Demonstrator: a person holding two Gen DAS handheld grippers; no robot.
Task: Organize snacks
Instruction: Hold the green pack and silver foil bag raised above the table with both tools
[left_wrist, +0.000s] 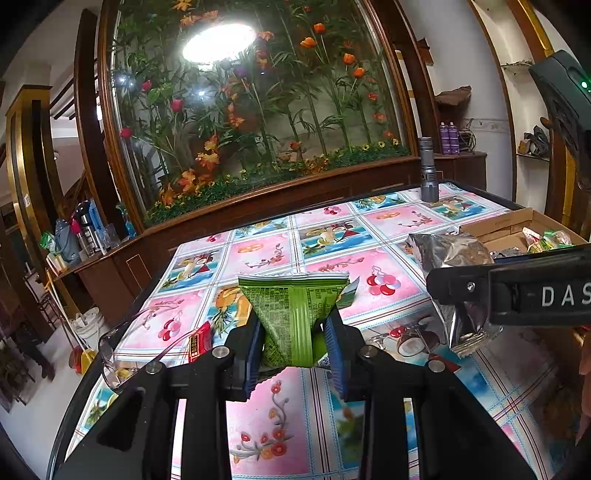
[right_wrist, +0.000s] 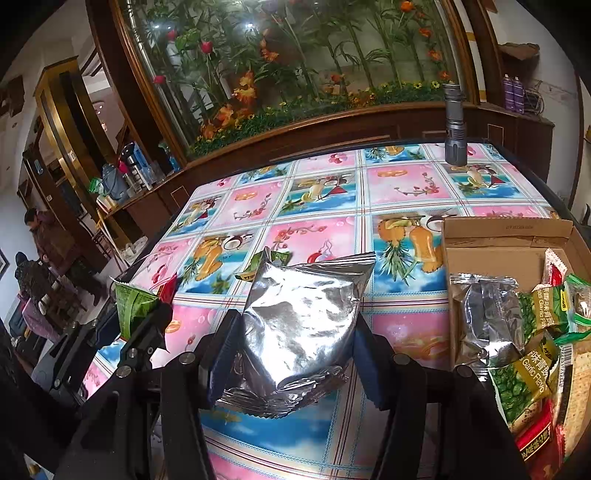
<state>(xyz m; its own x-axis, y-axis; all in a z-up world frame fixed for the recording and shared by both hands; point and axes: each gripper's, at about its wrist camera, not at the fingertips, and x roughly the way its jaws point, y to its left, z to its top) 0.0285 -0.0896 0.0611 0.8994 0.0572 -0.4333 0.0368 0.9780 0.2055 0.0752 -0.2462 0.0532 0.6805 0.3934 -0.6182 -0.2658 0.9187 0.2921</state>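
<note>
My left gripper (left_wrist: 293, 345) is shut on a small green snack packet (left_wrist: 293, 314), held upright above the patterned tablecloth (left_wrist: 332, 266). My right gripper (right_wrist: 295, 343) is shut on a puffy silver foil snack bag (right_wrist: 299, 325); in the left wrist view that bag (left_wrist: 448, 254) hangs at the right behind the right gripper's black finger. In the right wrist view the left gripper (right_wrist: 142, 314) shows at the left with the green packet (right_wrist: 131, 306). A cardboard box (right_wrist: 480, 240) at the right holds several snack packs, among them another silver bag (right_wrist: 487, 314) and green garlic-flavour pea packs (right_wrist: 517, 384).
A red snack packet (left_wrist: 199, 341) and clear glasses (left_wrist: 122, 343) lie near the table's left edge. Another green packet (right_wrist: 258, 264) lies behind the silver bag. A grey flashlight (right_wrist: 454, 125) stands at the far right of the table. A planted glass display fills the wall behind. People sit far left.
</note>
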